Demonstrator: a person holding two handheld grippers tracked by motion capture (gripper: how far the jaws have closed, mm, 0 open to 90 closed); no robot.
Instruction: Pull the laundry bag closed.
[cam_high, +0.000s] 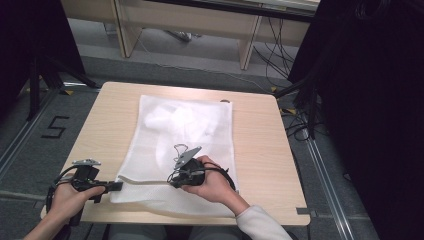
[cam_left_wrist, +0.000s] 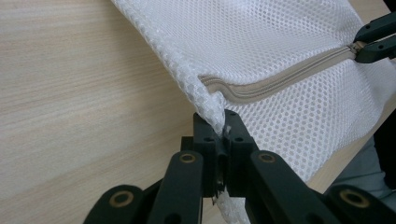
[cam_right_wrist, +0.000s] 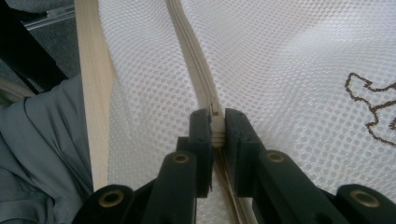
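Note:
A white mesh laundry bag (cam_high: 185, 135) lies flat on the wooden table (cam_high: 260, 145), with a beige zipper (cam_left_wrist: 275, 77) running along its near edge. My left gripper (cam_high: 116, 186) is at the bag's near left corner, its jaws shut on the mesh corner (cam_left_wrist: 215, 112) where the zipper ends. My right gripper (cam_high: 175, 181) sits further right along the zipper, shut on the beige zipper pull (cam_right_wrist: 215, 122). In the left gripper view the right gripper (cam_left_wrist: 362, 46) appears at the far end of the zipper. A brown outline drawing (cam_right_wrist: 371, 105) marks the mesh.
The table's near edge (cam_right_wrist: 95, 116) runs close beside the bag, with the person's grey clothing (cam_right_wrist: 46, 140) below it. Dark curtains (cam_high: 370, 100) flank the table, cables (cam_high: 280, 50) lie on the floor behind, and pale wooden furniture (cam_high: 190, 25) stands at the back.

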